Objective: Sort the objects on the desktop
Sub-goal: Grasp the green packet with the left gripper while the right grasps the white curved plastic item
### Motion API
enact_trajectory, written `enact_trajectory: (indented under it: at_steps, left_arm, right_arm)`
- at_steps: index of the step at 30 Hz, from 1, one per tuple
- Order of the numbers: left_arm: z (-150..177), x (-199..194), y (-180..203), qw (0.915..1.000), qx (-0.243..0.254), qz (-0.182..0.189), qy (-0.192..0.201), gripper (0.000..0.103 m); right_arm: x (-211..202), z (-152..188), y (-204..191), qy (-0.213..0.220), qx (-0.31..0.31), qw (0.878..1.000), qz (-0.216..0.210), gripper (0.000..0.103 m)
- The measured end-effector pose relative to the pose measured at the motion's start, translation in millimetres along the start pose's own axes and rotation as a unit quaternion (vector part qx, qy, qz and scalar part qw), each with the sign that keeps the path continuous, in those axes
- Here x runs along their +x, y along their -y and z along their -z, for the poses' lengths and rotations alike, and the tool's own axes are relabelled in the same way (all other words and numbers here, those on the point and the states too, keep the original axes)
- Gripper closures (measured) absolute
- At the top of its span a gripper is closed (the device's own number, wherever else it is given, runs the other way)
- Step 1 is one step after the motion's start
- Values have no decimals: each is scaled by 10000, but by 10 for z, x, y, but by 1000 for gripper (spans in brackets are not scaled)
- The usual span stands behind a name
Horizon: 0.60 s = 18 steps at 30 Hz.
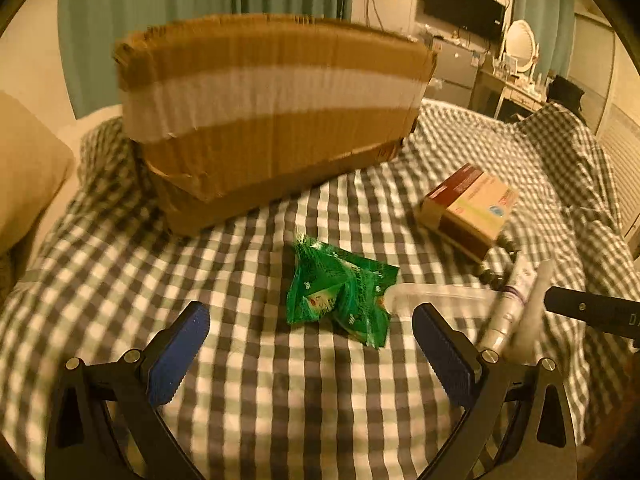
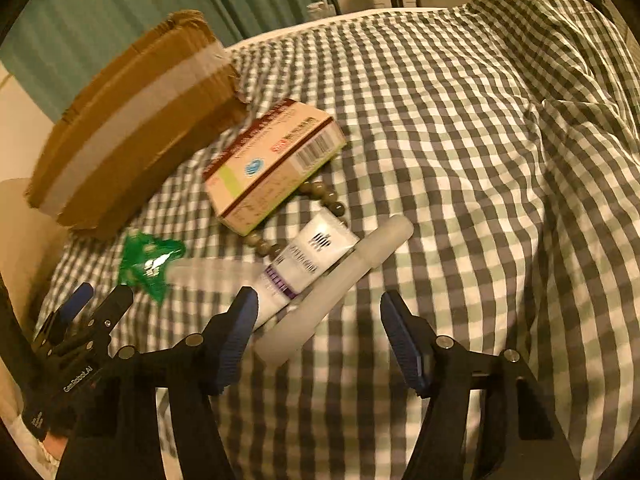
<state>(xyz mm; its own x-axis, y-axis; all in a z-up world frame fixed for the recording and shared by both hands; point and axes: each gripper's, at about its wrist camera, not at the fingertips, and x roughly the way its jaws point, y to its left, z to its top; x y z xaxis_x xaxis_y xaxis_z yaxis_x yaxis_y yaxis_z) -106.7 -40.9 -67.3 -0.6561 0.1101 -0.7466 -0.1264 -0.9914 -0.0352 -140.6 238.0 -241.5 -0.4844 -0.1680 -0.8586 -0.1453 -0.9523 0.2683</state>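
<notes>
At the far left of the bed stands a cardboard box [image 1: 272, 120], taped with a pale band, on the checked cover [image 1: 280, 400]; it is probably where the loose things are meant to go, though its inside cannot be seen. In front of it and well apart lies a crumpled green packet [image 1: 340, 292], and the left tongs [image 1: 310, 340] hang just short of it, spread wide and empty, with the packet ahead of the blue pads rather than between them. To the right of the packet lies a clear slender tube [image 1: 436, 298], one end touching the packet, then a white tube with purple print [image 2: 304, 264] lying against a long white stick [image 2: 336, 280]. Behind these a flat medicine box [image 2: 272, 164] rests on a string of brown beads [image 2: 332, 200]. The right tongs [image 2: 318, 336] are part open and hold nothing; the left pad sits right at the near end of the printed tube, and the near end of the stick lies in the gap. The risks seem plain. The packet is thin and slack on soft bedding, so tongs coming down may push it into the cover or slide off it. The clear tube touching it could be dragged along. On the right, the tube and stick lie so close that one closing grip could catch both or roll one away. The two tongs are also near each other and could knock.
</notes>
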Motion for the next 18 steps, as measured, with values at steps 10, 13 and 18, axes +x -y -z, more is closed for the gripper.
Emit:
enact_trajectory:
  at_steps: [10, 13, 18]
  left_arm:
    - [-35, 435, -168, 9993, -268, 92, -248, 0]
    - [-39, 415, -142, 9992, -226, 286, -167, 12]
    - [5, 310, 45, 9984, 276, 489, -75, 62]
  right_arm:
    - [267, 4, 26, -292, -25, 9993, 221, 64]
    - [271, 20, 24, -271, -80, 9995, 167, 65]
    - [214, 57, 46, -176, -115, 9997, 94, 84]
